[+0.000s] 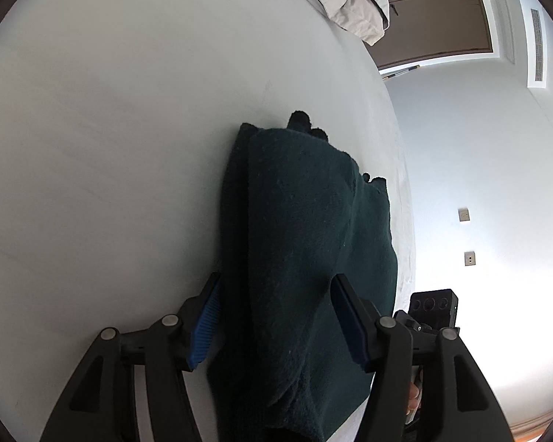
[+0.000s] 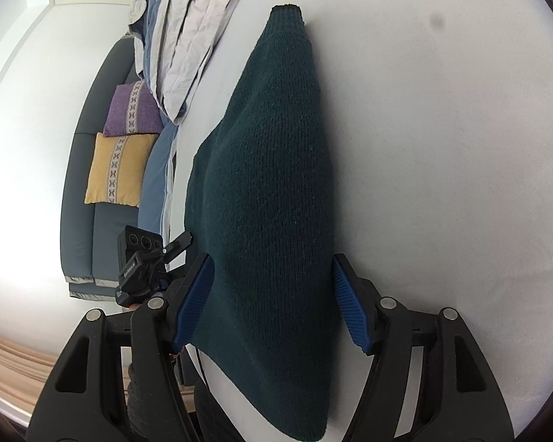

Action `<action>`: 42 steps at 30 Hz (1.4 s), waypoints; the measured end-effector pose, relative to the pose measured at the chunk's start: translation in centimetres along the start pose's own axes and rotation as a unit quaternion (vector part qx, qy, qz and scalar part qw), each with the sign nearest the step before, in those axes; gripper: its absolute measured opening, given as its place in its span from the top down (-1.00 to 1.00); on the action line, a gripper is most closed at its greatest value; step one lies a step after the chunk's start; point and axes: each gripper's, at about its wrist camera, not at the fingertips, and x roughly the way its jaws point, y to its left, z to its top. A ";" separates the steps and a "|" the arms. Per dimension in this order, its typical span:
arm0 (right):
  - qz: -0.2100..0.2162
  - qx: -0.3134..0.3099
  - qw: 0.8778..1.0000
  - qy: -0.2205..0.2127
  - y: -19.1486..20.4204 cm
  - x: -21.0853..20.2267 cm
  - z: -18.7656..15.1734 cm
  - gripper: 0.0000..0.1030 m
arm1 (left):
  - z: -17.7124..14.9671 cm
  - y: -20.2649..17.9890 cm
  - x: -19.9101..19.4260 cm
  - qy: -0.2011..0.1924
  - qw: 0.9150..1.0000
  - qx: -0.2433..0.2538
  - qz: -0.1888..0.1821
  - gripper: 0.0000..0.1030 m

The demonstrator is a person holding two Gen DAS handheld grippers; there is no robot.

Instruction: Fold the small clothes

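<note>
On the white bed (image 1: 110, 129), a dark green knit (image 1: 306, 239) hides its ends between both spread hand-held grippers (image 1: 276, 316) (image 2: 272, 298).

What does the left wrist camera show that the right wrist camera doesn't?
Only the left wrist view shows a brown door, wall vents and two wall sockets.

Only the right wrist view shows a grey sofa with a purple cushion and a yellow cushion.

Both show the dark green knitted garment lying on the white surface, a crumpled pale quilt at its far end, and a gripper with open blue-padded fingers either side of the garment: the left gripper, the right gripper.
</note>
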 end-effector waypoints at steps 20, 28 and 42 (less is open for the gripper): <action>-0.035 -0.058 0.997 -0.026 8.2 -2.6 -3.7 0.19 | -5.4 -9.3 -1.4 -0.014 0.994 0.079 0.068 0.52; -0.015 -0.063 0.997 -0.050 8.6 -9.8 -11.7 0.19 | -12.6 -12.5 -2.6 0.002 0.992 0.114 0.051 0.51; -0.026 0.006 0.997 -0.072 -1.6 -12.5 -19.7 0.18 | -19.3 -9.8 3.5 0.044 0.989 0.126 0.069 0.39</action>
